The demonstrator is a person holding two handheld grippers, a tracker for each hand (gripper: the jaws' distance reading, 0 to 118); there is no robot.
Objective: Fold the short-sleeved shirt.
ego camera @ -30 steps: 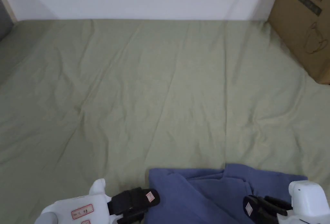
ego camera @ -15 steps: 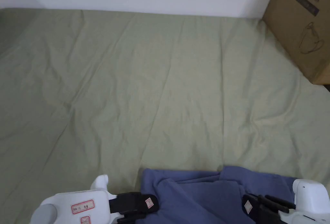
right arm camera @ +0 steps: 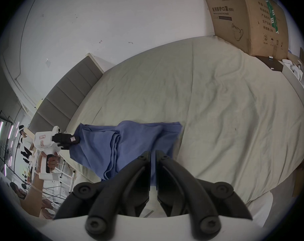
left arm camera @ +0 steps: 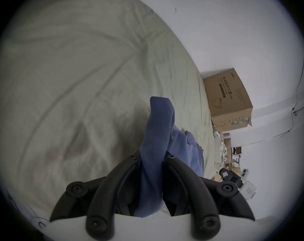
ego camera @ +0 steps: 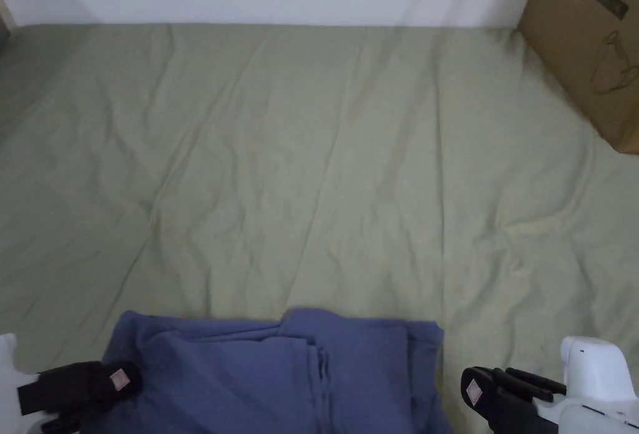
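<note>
- While the left gripper [left arm camera: 152, 159] clamps an edge of the blue cotton short-sleeved shirt [ego camera: 281, 373], that garment lies bunched beside it on the pale green bedsheet [ego camera: 324, 161].
- The right gripper [right arm camera: 152, 155] is empty, jaws nearly together, just off the shirt's other side.
- Judged: partly folded; flattening and final folds remain.

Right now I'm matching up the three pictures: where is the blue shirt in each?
Head view: blue shirt, bottom edge, left of centre.
Left gripper view: shirt, centre, running up from between the jaws.
Right gripper view: shirt, left of centre, just above the jaws.
Shared landmark: cardboard box.
</note>
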